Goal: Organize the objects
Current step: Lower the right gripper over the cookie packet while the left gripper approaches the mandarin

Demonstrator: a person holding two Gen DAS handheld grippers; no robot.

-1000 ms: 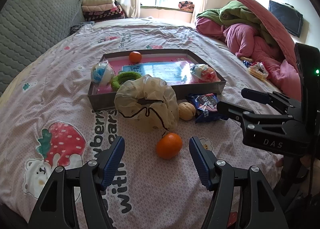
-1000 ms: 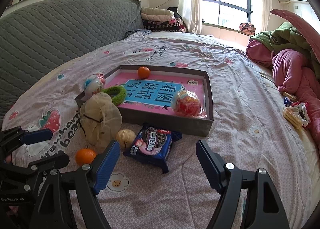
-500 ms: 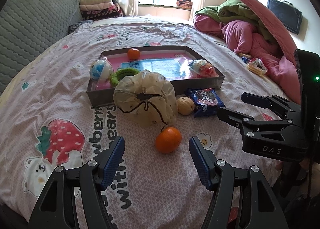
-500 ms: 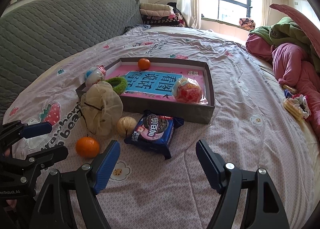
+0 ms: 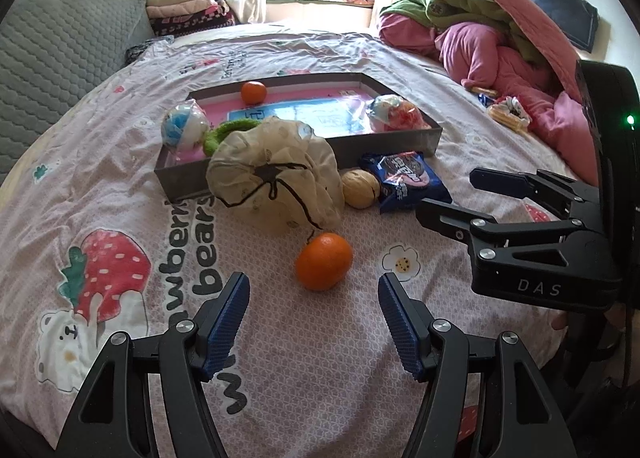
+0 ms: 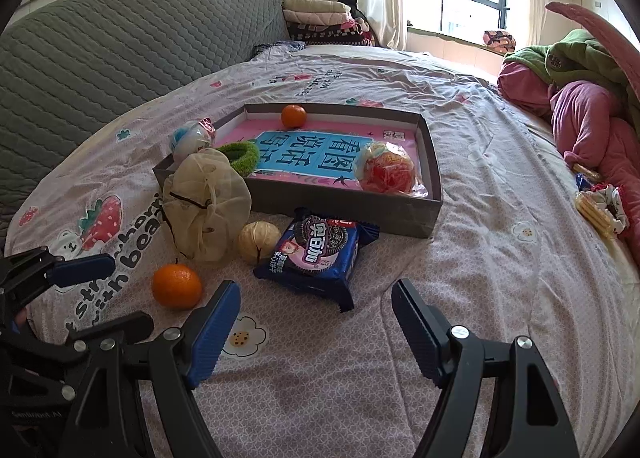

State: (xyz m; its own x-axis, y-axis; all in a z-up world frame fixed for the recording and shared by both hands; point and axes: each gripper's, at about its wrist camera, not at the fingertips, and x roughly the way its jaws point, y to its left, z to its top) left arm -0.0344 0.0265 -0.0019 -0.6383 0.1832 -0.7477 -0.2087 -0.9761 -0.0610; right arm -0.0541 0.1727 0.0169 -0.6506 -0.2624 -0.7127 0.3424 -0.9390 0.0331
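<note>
A grey box tray (image 5: 384, 142) (image 6: 340, 200) lies on the bed with an orange (image 5: 253, 92), a blue-white ball (image 5: 185, 129), a green ring (image 5: 224, 132) and a red wrapped ball (image 5: 394, 114) in it. In front of it lie a beige drawstring pouch (image 5: 276, 174) (image 6: 206, 202), a walnut-like ball (image 5: 360, 189) (image 6: 259, 241), a blue cookie pack (image 5: 406, 180) (image 6: 320, 254) and a loose orange (image 5: 324, 261) (image 6: 176, 286). My left gripper (image 5: 314, 298) is open, just short of the loose orange. My right gripper (image 6: 316, 306) is open, just short of the cookie pack.
A pile of pink and green bedding (image 5: 492, 38) lies at the right. A small snack bundle (image 5: 508, 114) (image 6: 600, 206) sits near it. A grey quilted headboard (image 6: 120, 42) runs along the left. Folded blankets (image 6: 320, 18) are stacked by the window.
Both grippers have moved forward and lower toward the objects. The loose orange and the cookie pack appear larger and closer. Both stay open.
</note>
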